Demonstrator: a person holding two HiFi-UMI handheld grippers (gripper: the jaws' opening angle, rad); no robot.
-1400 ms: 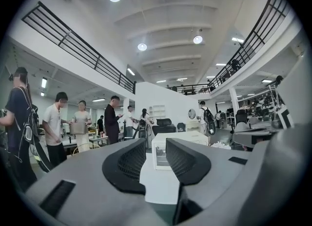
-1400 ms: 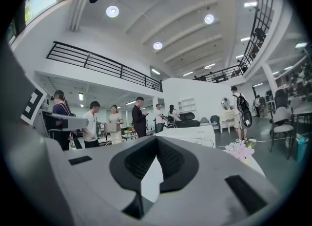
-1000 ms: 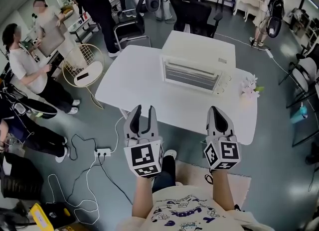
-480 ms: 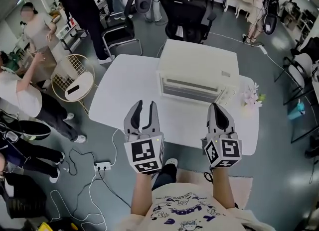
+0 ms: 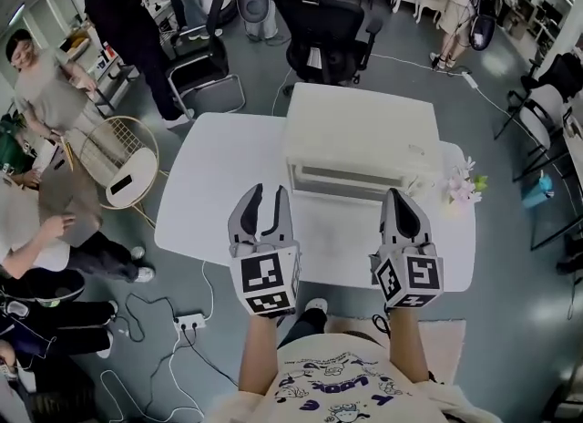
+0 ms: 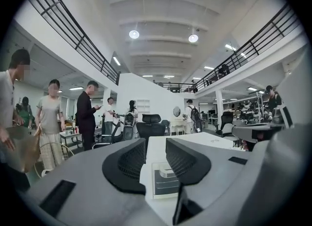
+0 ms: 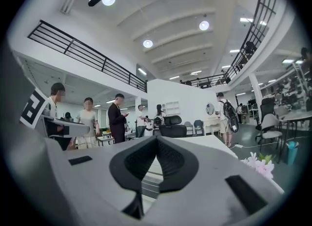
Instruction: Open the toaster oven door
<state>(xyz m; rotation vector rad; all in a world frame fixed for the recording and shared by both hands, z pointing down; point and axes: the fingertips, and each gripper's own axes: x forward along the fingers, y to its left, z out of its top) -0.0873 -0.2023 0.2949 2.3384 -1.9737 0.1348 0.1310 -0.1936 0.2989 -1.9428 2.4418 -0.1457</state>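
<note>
A white toaster oven (image 5: 360,143) stands on the white table (image 5: 214,175), its door (image 5: 353,179) closed and facing me. My left gripper (image 5: 262,204) hovers open over the table's near part, short of the oven's left front, nothing between its fingers. My right gripper (image 5: 401,207) is shut and empty, just short of the oven's right front corner. In the left gripper view the oven (image 6: 165,176) shows between the open jaws of the left gripper (image 6: 155,158). In the right gripper view the right gripper (image 7: 157,149) has its tips touching, and the oven (image 7: 155,171) lies behind.
A pink and white flower bunch (image 5: 461,186) sits on the table right of the oven. A black office chair (image 5: 330,25) stands behind the table. Several people (image 5: 123,20) stand at the left, beside a round wire side table (image 5: 114,152). A power strip (image 5: 189,323) and cables lie on the floor.
The table and oven have drawn nearer and lower in the head view; both grippers now hang over the table's front part. Jaw states are unchanged.
</note>
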